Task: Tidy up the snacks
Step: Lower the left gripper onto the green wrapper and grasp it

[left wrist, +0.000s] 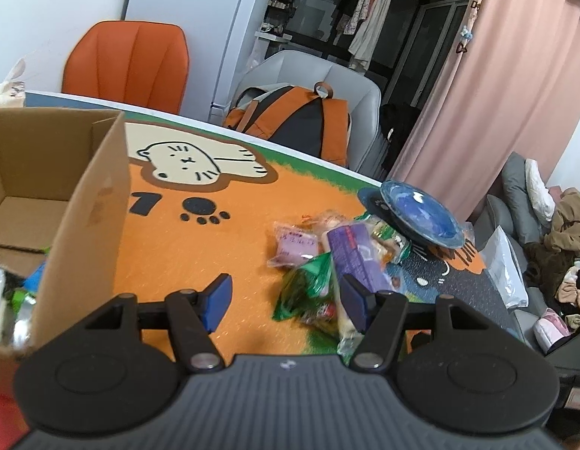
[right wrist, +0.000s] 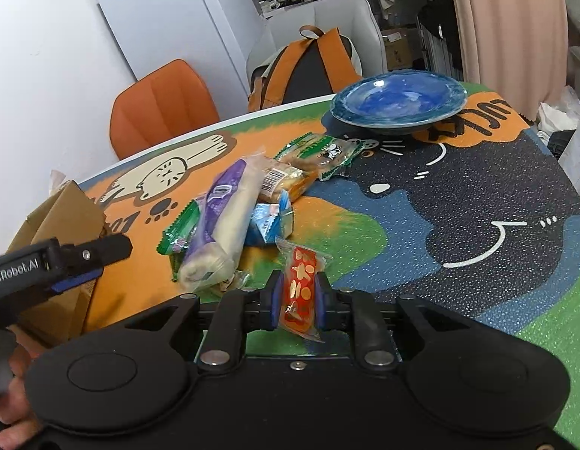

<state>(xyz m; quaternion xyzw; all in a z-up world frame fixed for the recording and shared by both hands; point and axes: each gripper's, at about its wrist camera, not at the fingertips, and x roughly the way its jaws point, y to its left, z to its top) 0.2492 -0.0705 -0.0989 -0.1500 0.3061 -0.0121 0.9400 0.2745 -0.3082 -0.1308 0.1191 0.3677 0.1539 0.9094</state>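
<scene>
Fingers of the right gripper (right wrist: 296, 302) are clamped on a red snack packet (right wrist: 300, 292), probably light and crinkly, best held mid-body; the left gripper (left wrist: 286, 305) is spread empty beside the cardboard box (left wrist: 65, 195).

glossy plastic snack wrappers (right wrist: 230, 217), matt corrugated cardboard box (left wrist: 83, 202), glazed shiny blue plate (right wrist: 398, 101), grainy sparkling mat (right wrist: 458, 195).

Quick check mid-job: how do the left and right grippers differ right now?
The left gripper is open with nothing between its blue pads; the right gripper is shut on the red snack packet. The left gripper hovers beside the cardboard box; the right is over the mat's green patch. Both are black with blue pads.
</scene>
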